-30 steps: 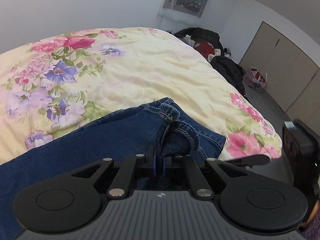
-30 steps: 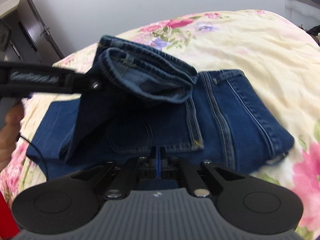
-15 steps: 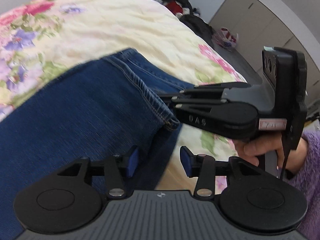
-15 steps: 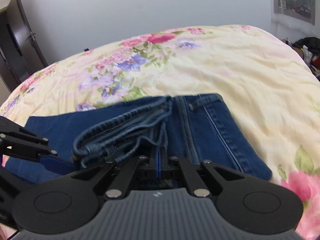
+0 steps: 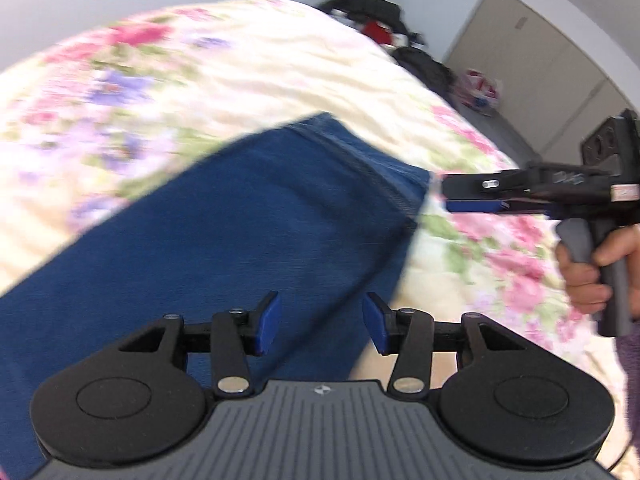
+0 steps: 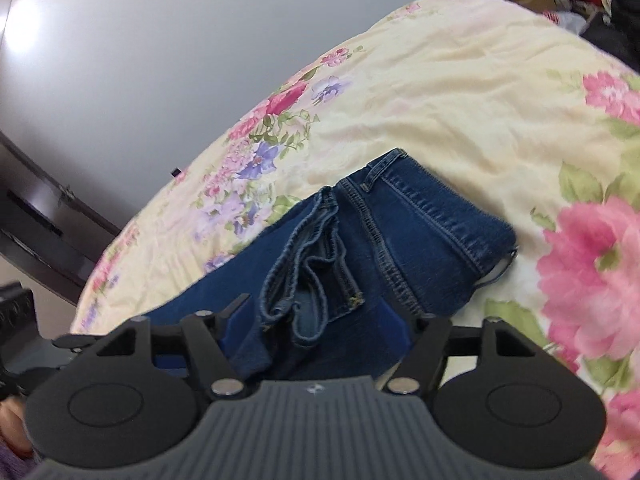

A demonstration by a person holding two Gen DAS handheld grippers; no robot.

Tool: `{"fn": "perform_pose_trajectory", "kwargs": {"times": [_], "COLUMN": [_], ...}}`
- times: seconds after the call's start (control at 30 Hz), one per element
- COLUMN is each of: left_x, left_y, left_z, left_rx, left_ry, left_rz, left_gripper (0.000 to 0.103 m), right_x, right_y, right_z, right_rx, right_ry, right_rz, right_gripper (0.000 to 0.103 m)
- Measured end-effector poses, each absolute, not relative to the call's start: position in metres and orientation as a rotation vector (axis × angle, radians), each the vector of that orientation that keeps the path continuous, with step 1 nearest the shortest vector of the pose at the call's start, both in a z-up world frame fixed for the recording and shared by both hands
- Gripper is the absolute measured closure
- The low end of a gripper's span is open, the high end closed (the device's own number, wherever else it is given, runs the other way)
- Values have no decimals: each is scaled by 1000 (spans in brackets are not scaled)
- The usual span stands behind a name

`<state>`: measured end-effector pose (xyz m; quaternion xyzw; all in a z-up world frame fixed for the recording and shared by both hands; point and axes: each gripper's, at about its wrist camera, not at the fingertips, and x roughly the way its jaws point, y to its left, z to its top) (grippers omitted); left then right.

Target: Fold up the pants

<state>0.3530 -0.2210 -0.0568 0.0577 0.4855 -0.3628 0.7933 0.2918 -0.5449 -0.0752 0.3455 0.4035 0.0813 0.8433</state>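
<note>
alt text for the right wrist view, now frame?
Folded blue jeans lie on a floral bedspread, bunched hems on top. The right gripper hangs over their near edge, jaws just opened wide, pads off the denim. A grey wall rises behind the bed.

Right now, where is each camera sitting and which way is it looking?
Left wrist: sits on the left gripper, tilted down across the jeans toward the closet doors; shows its own open jaws, plus the right gripper and the hand holding it.
Right wrist: sits on the right gripper, looking down over the jeans' bunched hems toward the grey wall; shows its own open jaws.
Both see the jeans and the flowery bedspread.
</note>
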Motion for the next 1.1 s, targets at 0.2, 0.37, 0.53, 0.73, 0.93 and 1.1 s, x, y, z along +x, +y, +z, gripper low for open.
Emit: {"fn": "perform_pose_trajectory", "kwargs": {"times": [0.2, 0.37, 0.53, 0.73, 0.93, 1.1], "left_x": [364, 371, 382, 392, 394, 394], "left_y": [-156, -109, -81, -65, -50, -25], "left_z": [-52, -53, -63, -72, -77, -73], "left_rx": [128, 69, 34, 16, 53, 38], "left_ry": [998, 970, 950, 945, 942, 916], "left_rz": [-603, -542, -495, -478, -429, -343], "left_gripper": [48, 48, 48, 48, 48, 48], "right_x": [317, 327, 346, 368, 373, 384], "right_y": [-530, -528, -531, -535, -532, -488], "right_z": [-97, -119, -122, -131, -126, -67], "right_rx": [889, 981, 1055, 1031, 961, 623], "right_ry": [941, 968, 954, 1010, 1013, 947], "right_rz": [152, 132, 221, 177, 162, 178], "right_gripper": [31, 33, 42, 66, 95, 101]}}
